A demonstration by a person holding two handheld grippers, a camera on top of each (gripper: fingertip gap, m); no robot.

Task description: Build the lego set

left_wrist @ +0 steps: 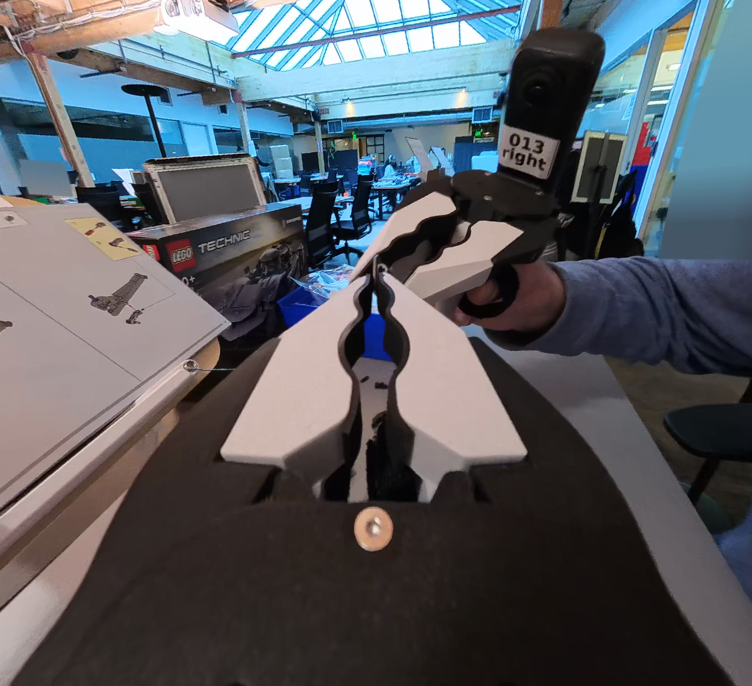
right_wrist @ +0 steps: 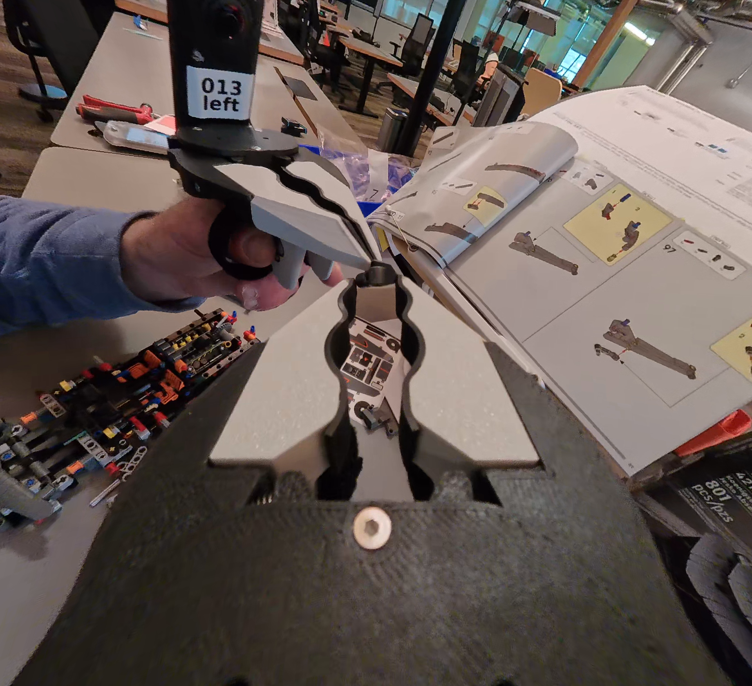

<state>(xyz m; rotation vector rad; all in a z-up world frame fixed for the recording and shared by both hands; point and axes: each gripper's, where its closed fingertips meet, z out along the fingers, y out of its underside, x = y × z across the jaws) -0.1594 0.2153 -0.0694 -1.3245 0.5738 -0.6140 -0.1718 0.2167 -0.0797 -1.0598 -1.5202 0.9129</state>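
My right gripper [right_wrist: 376,278] is shut on a small black lego piece [right_wrist: 377,272] and holds it in the air above the table. My left gripper [right_wrist: 371,259] comes in from the left, and its tips touch that piece from above. In the left wrist view my left gripper [left_wrist: 376,278] is shut, with a thin dark sliver [left_wrist: 375,261] standing out between its tips. The right gripper [left_wrist: 368,261] meets it tip to tip there. The partly built lego model [right_wrist: 122,381] lies on the table to the left.
The open instruction booklet [right_wrist: 590,280] rests on a stand at the right and also shows in the left wrist view [left_wrist: 81,320]. A sticker sheet [right_wrist: 370,357] and a loose grey part [right_wrist: 378,418] lie below the grippers. The lego box [left_wrist: 228,255], a blue bin [left_wrist: 376,335] and plastic bags [right_wrist: 358,170] stand behind. Left and right tips are no more than a few centimetres apart.
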